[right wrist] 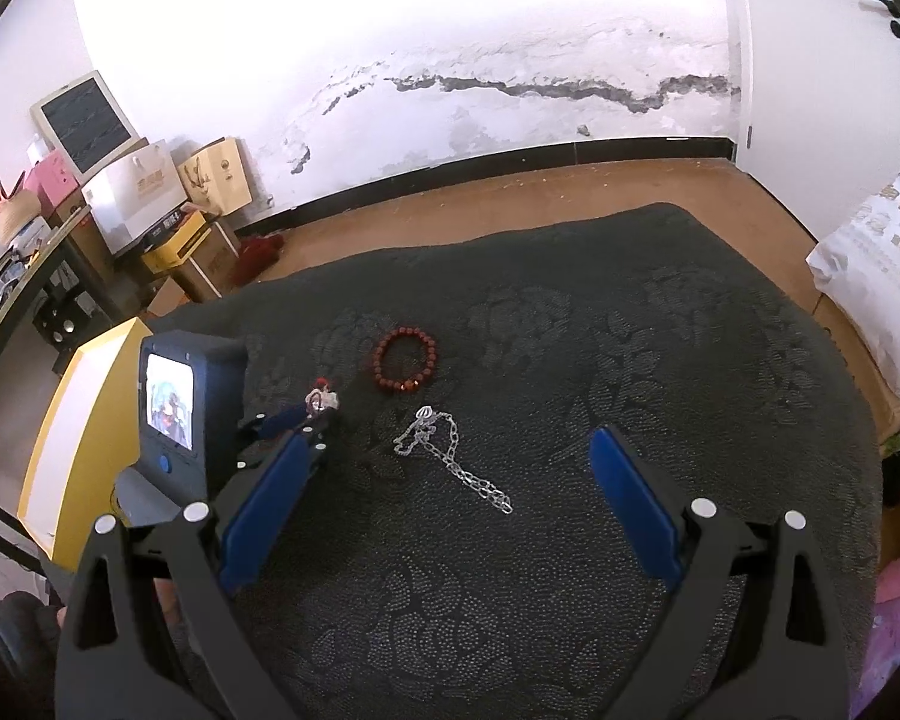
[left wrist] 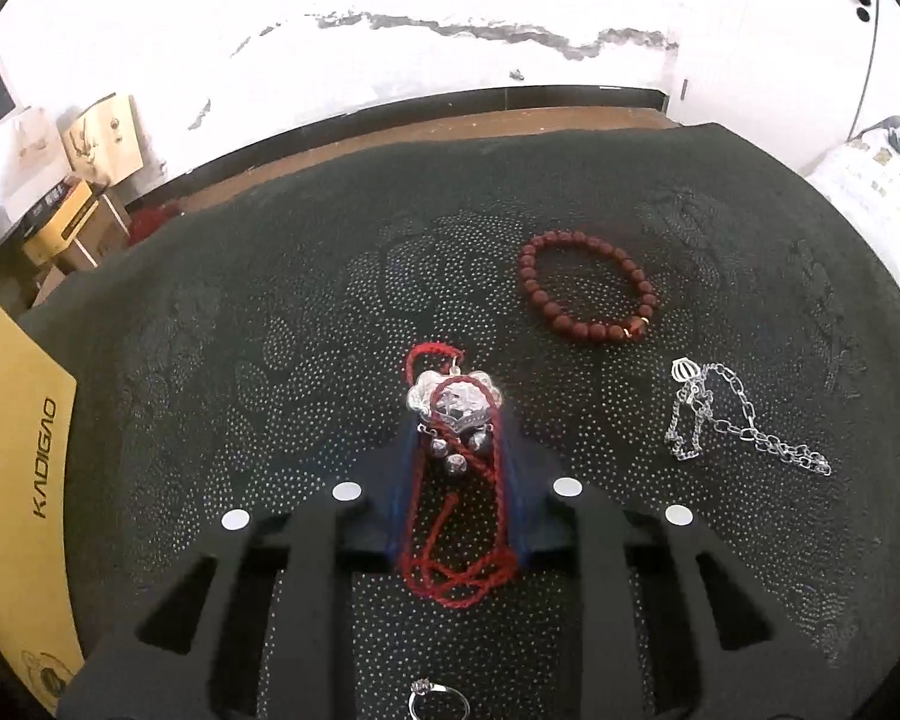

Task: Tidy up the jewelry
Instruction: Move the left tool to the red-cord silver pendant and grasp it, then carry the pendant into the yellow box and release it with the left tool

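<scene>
My left gripper (left wrist: 457,450) is shut on a silver lock pendant on a red cord (left wrist: 455,405), held just above the dark patterned cloth (left wrist: 270,330); the cord hangs looped between the fingers. A red bead bracelet (left wrist: 588,288) lies ahead to the right, and a silver chain with a charm (left wrist: 732,414) lies further right. A silver ring (left wrist: 438,702) lies on the cloth under the left gripper. In the right wrist view my right gripper (right wrist: 450,462) is open and empty above the cloth, with the chain (right wrist: 450,456) between its fingers ahead, the bracelet (right wrist: 405,360) beyond, and the left gripper holding the pendant (right wrist: 324,401) at left.
A yellow box (left wrist: 12,450) marked KADIGAO sits at the cloth's left edge; it also shows in the right wrist view (right wrist: 84,420). Cardboard boxes (right wrist: 168,204) are stacked against the wall at far left. A white bag (right wrist: 876,276) lies at right.
</scene>
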A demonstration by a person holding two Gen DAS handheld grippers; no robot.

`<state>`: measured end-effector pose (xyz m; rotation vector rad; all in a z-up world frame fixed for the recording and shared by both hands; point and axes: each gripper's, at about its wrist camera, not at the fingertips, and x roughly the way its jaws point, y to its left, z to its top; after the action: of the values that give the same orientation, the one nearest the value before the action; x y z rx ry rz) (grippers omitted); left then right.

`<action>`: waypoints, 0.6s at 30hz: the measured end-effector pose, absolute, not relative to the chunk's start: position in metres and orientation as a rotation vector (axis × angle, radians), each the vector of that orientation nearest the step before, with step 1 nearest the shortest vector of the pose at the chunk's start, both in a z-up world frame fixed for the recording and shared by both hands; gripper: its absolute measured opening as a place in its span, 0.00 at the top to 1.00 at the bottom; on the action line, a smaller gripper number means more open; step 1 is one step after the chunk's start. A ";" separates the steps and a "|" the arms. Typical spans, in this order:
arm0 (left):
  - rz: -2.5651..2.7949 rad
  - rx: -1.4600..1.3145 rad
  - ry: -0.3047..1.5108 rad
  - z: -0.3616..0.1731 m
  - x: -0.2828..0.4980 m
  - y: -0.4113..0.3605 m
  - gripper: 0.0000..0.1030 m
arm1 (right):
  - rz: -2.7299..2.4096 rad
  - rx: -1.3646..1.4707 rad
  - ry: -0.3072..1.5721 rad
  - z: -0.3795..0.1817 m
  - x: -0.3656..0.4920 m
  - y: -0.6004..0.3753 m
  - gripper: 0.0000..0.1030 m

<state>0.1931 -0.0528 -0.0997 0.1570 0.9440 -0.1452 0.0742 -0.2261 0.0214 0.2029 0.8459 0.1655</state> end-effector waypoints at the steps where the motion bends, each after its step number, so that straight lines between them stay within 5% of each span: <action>1: -0.144 0.150 0.945 -0.099 0.192 -0.050 0.76 | 0.165 0.197 0.846 0.021 0.074 -0.225 0.11; 18: -0.092 0.101 0.867 0.020 0.094 0.021 0.76 | 0.181 -0.001 0.952 -0.014 0.074 -0.191 0.11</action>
<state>0.0939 0.0205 0.0195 0.1008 0.8666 -0.0916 0.0740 -0.1906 -0.0143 -0.0008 0.9523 0.1809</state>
